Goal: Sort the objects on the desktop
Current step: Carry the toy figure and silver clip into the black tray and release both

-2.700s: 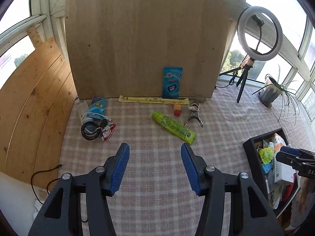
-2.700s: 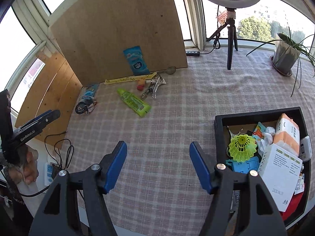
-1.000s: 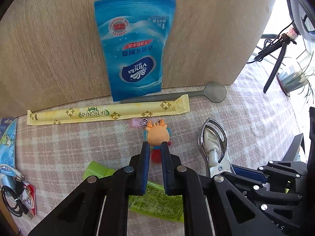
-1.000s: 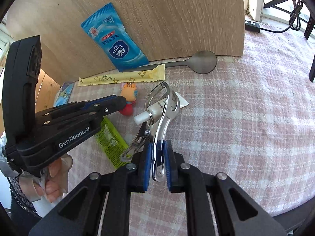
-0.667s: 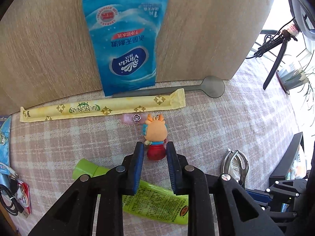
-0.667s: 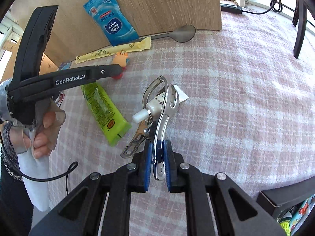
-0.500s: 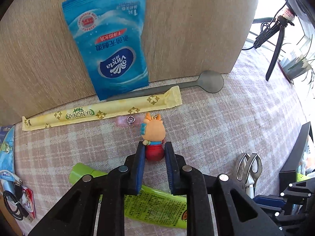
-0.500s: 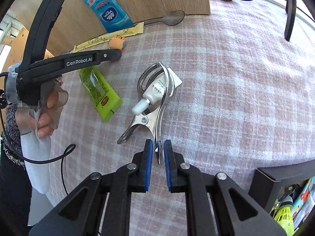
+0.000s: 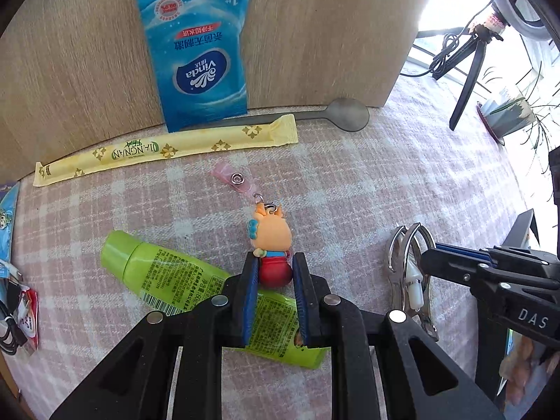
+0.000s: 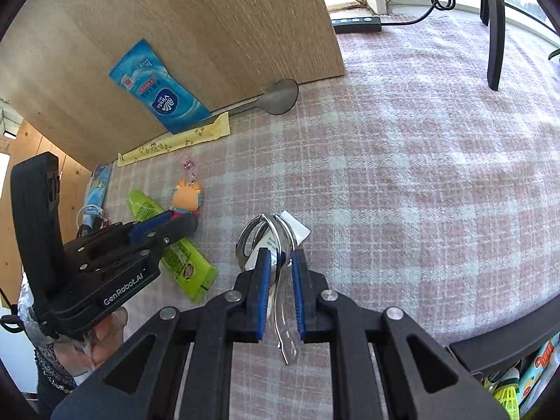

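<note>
The left gripper (image 9: 274,273) has its blue ribbed pads clamped on the round red base of a small rubbery cartoon keychain figure (image 9: 271,241); its orange head sticks out ahead of the fingertips, and a metal ring links it to a pale pink snap strap (image 9: 232,179) lying further ahead on the cloth. Under and to the left of these fingers lies a glossy lime-green tube (image 9: 168,273), its far end covered by the gripper body.

The right gripper (image 10: 280,266) is pressed shut on the thin chrome handles of a shiny metal clamp tool (image 10: 267,236). The tool's curved loops project ahead of the fingertips, with a small white tube (image 10: 294,229) threaded through them, most of it hidden behind the metal.

Beyond both pairs of fingers, a flat yellow paper tea stick (image 9: 168,148), a grey matte spoon (image 9: 350,113) and a crinkly blue tissue packet (image 9: 197,45) rest against an upright wood-grain board (image 9: 315,35). All lie on a woven pink checked cloth (image 10: 420,175). A black bin's corner (image 10: 504,346) is cut off at lower right.
</note>
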`<act>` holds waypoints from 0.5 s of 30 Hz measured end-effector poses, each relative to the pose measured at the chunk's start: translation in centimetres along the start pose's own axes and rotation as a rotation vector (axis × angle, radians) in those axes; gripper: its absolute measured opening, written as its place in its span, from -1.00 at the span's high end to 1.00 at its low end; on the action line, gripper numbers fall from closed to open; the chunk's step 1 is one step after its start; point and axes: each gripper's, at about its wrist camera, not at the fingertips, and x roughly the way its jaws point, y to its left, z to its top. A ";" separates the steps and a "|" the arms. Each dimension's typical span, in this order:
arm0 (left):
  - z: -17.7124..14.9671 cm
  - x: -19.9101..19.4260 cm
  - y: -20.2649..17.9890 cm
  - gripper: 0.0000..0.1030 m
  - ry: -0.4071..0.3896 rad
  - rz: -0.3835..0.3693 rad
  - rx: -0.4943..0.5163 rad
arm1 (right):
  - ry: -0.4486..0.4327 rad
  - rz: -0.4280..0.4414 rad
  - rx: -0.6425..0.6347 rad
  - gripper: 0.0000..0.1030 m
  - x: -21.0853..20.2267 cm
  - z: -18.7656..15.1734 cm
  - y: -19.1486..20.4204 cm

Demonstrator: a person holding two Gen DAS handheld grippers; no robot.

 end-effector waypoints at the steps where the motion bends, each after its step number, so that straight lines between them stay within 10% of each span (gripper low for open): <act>1: -0.2 -0.2 -0.1 0.65 -0.002 -0.003 0.001 | 0.005 -0.006 0.002 0.75 0.3 0.0 -0.1; 15: -2.1 -5.7 0.4 0.66 -0.066 -0.054 -0.006 | -0.107 0.086 -0.048 0.86 -4.7 -1.1 1.3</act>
